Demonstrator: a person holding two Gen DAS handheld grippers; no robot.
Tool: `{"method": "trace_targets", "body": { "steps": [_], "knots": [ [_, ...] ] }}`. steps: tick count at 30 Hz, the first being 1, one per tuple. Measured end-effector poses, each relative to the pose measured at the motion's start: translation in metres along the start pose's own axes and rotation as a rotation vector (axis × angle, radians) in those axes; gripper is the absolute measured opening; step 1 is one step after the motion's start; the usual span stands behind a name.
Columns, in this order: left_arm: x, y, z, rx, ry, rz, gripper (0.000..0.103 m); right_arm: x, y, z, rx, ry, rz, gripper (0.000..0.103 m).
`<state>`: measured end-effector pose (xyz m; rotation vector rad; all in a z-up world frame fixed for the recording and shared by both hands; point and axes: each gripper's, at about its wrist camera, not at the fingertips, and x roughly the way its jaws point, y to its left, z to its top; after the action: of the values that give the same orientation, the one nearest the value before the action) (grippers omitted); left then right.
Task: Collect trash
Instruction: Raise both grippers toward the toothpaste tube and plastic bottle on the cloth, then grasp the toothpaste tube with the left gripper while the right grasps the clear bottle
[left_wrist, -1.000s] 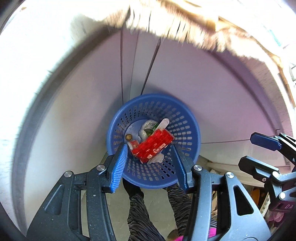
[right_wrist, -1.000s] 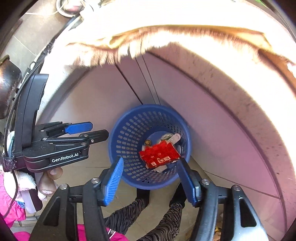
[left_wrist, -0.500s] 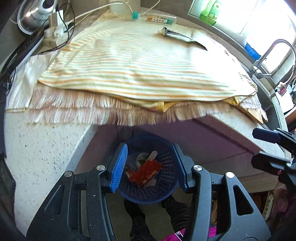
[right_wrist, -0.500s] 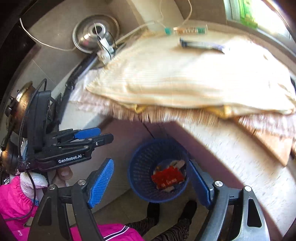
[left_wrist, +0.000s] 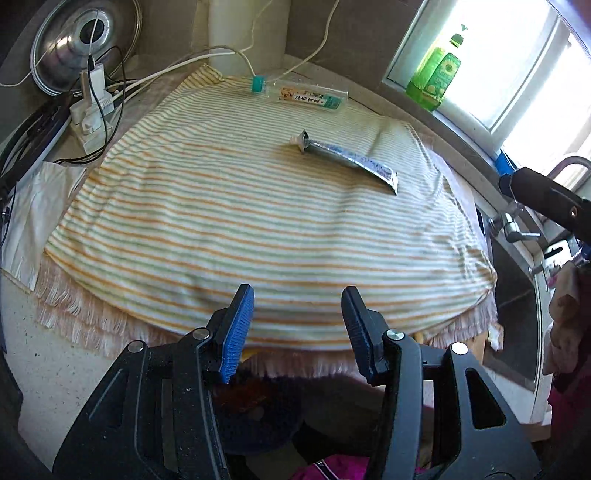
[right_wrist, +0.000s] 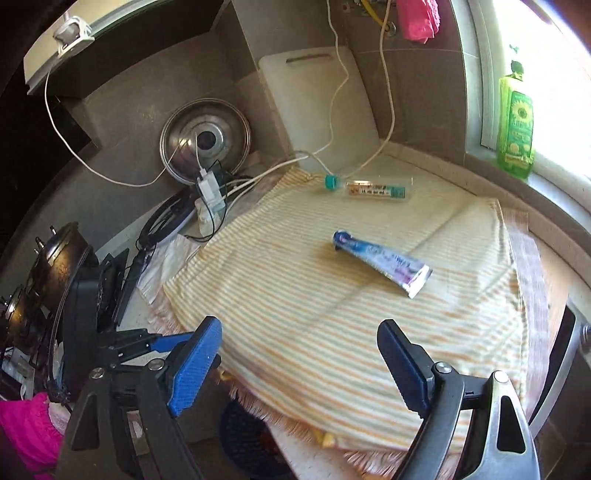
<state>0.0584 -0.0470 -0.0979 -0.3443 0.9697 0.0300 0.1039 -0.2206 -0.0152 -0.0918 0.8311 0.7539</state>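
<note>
1. Fingers of my left gripper (left_wrist: 297, 328) are parting with nothing between them, low in the frame over the striped towel (left_wrist: 236, 221).
2. My right gripper (right_wrist: 301, 363) is also spreading, empty, wider than the left.
3. Squeezed toothpaste tube (right_wrist: 382, 262) lies on the towel, up and right of centre, well beyond both sets of fingertips.
4. Clear tube with a teal cap (right_wrist: 369, 188) lies farther up, at the towel's far edge.
5. Blue trash basket (right_wrist: 247, 439) sits at the bottom of the frame, under the counter edge.
</note>
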Motion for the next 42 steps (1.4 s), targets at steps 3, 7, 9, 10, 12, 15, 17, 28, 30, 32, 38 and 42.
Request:
{"method": "trace_targets", "body": {
  "steps": [3, 7, 9, 10, 12, 15, 17, 28, 30, 32, 38, 42],
  "knots": [
    [0.008, -0.017, 0.018, -0.03, -0.023, -0.009, 0.064, 0.009, -0.024, 0.029, -0.028, -0.008, 0.022, 0.091],
    [0.022, -0.039, 0.042, -0.063, -0.018, -0.041, 0.064, 0.027, -0.054, 0.063, -0.04, 0.009, 0.056, 0.093],
    [0.03, -0.047, 0.053, -0.093, -0.012, -0.068, 0.064, 0.04, -0.069, 0.081, -0.039, 0.014, 0.057, 0.093],
    [0.035, -0.049, 0.059, -0.114, -0.008, -0.082, 0.064, 0.047, -0.075, 0.088, -0.042, 0.012, 0.056, 0.093],
    [0.045, -0.052, 0.069, -0.15, -0.003, -0.1, 0.064, 0.063, -0.086, 0.106, -0.044, 0.035, 0.062, 0.093],
    [0.061, -0.051, 0.082, -0.202, 0.015, -0.115, 0.064, 0.089, -0.097, 0.131, -0.062, 0.063, 0.072, 0.093],
    [0.071, -0.049, 0.088, -0.235, 0.029, -0.118, 0.064, 0.105, -0.102, 0.145, -0.09, 0.09, 0.067, 0.093],
    [0.125, -0.038, 0.118, -0.362, 0.09, -0.137, 0.064, 0.184, -0.114, 0.196, -0.321, 0.213, 0.025, 0.093],
    [0.133, -0.035, 0.126, -0.391, 0.094, -0.144, 0.064, 0.198, -0.114, 0.202, -0.368, 0.236, 0.019, 0.092],
    [0.143, -0.032, 0.133, -0.418, 0.1, -0.149, 0.064, 0.212, -0.114, 0.207, -0.414, 0.257, 0.016, 0.092],
    [0.171, -0.028, 0.139, -0.49, 0.123, -0.158, 0.064, 0.257, -0.112, 0.219, -0.514, 0.32, 0.024, 0.09],
    [0.186, -0.028, 0.14, -0.516, 0.123, -0.155, 0.064, 0.281, -0.105, 0.218, -0.609, 0.343, 0.013, 0.09]
  ]
}}
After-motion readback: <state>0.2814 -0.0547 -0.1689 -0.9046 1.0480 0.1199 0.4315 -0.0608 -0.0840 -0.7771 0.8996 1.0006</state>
